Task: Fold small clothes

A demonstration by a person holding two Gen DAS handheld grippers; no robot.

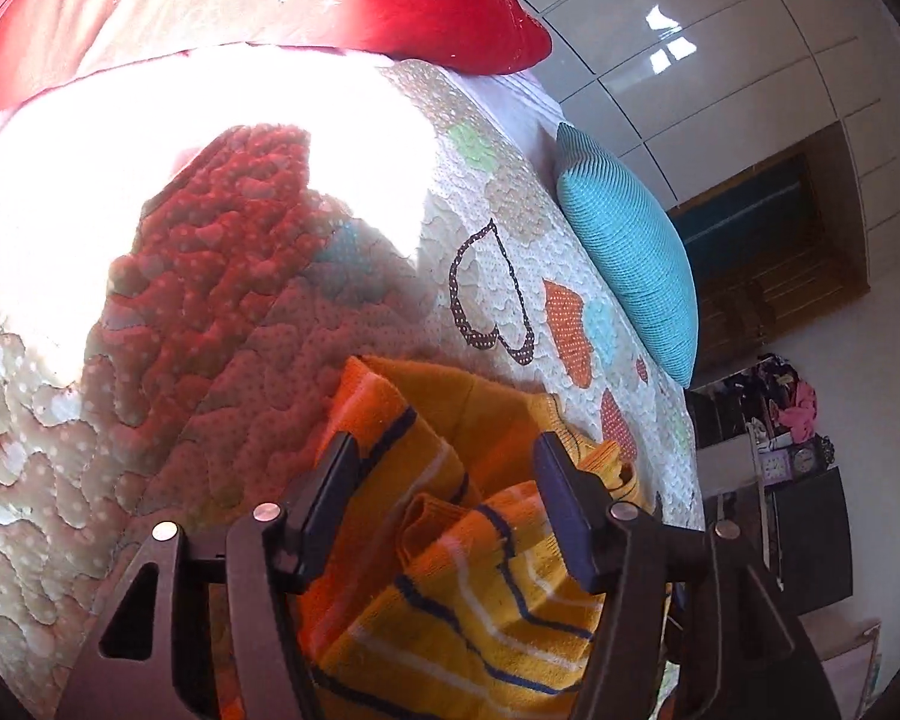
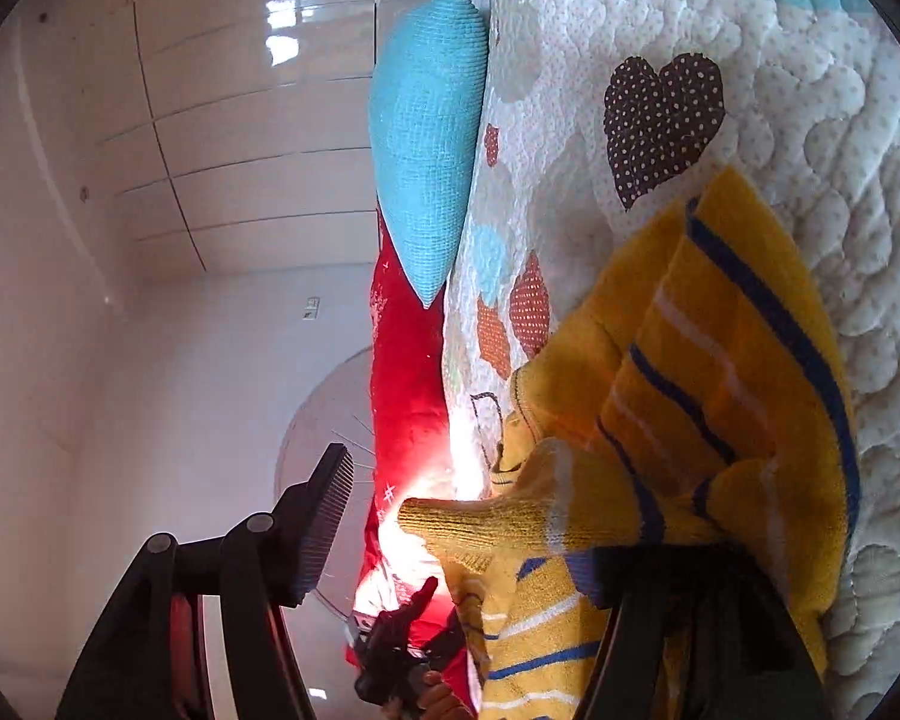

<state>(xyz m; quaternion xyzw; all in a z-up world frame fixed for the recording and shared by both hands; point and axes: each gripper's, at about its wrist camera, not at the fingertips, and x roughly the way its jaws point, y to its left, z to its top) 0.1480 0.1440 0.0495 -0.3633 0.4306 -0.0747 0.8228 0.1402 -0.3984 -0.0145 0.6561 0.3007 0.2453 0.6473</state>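
Both jaws stand parted: the left gripper (image 1: 444,480) straddles the yellow striped garment (image 1: 450,546) without pinching it, and the right gripper (image 2: 468,516) is open beside the same cloth. The garment lies bunched on the quilt (image 1: 222,360), near the blue pillow (image 1: 630,252). Before the next fold, I would flatten the heap and grip only the top layer's edge.

A quilted heart-patterned bedspread (image 1: 498,192) lay in bright sunlight. A teal cushion (image 1: 630,252) and red pillow (image 1: 450,6) rested near glossy white wardrobe panels (image 1: 720,30).
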